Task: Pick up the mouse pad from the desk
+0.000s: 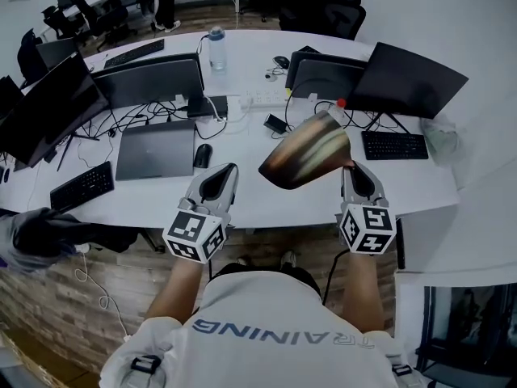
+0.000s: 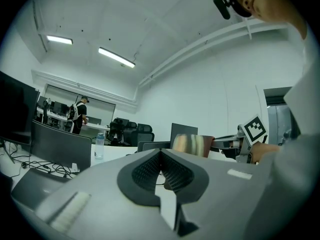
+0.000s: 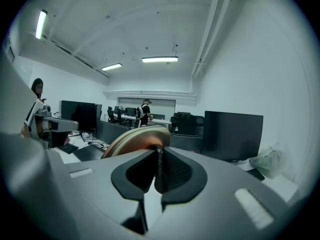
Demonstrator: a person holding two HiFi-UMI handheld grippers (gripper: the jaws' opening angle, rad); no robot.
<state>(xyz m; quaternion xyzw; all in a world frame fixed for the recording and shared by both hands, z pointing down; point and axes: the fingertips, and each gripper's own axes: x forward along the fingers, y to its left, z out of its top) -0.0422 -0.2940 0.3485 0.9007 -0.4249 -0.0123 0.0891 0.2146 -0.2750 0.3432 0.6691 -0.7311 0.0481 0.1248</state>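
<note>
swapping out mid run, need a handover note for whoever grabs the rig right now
Right claw: shut on one edge of the mouse pad, which curls up in the air above the desk.
Left claw: shut with nothing in it, beside the pad and not touching it.
Done: the pad is off the desk.
Left: the pick-up looks complete. Keep the right grip firm, since the pad is floppy and is held by one edge only.
</note>
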